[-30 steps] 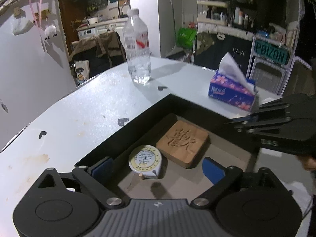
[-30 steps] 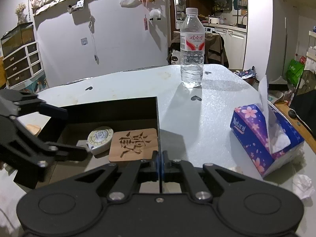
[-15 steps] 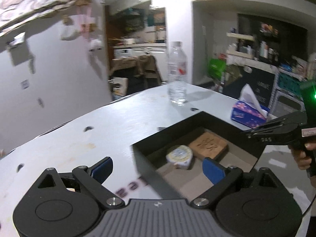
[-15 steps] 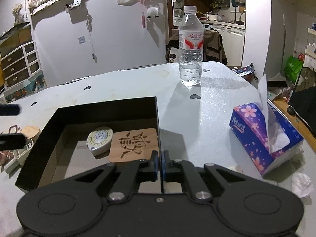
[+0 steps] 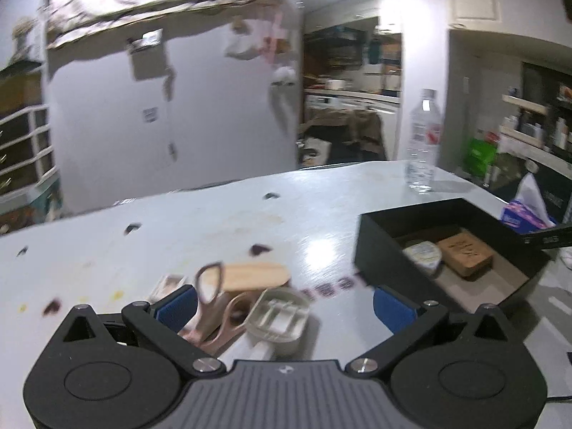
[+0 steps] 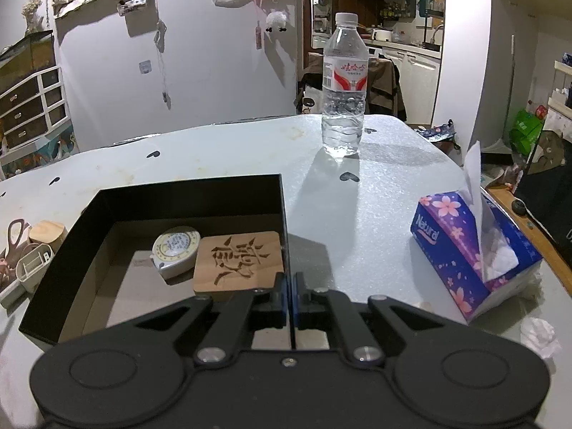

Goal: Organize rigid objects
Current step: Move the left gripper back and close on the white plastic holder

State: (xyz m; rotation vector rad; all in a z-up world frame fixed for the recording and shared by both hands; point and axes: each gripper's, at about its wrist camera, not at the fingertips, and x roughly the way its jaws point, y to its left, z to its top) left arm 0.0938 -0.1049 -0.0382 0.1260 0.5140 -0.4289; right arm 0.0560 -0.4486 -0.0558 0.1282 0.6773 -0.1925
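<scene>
White table [image 6: 221, 150] in a cluttered room, kitchen doorway behind. One black box [image 6: 186, 193] sits mid-table, its right wall clamped in the right gripper [image 6: 289, 296], jaws clenched on that thin edge. Inside the box, two things lie flat toward its far right corner: one round tape measure [image 6: 176, 246], and touching its right side one square wooden coaster [image 6: 238, 261], carved face up. Left of the box, near the table's left edge, a loose cluster: one pair of scissors [image 5: 211, 282], handle loops up and away from the left camera, blades hidden; one wooden block [image 5: 255, 277], long axis running left-right; one beige tray [image 5: 277, 318] just in front of it. The left gripper [image 5: 286, 304] hovers over this cluster, jaws spread wide, grasping nothing. One water bottle [image 6: 345, 89] stands upright at the far edge; one tissue box [image 6: 472, 250] sits near the right edge.
</scene>
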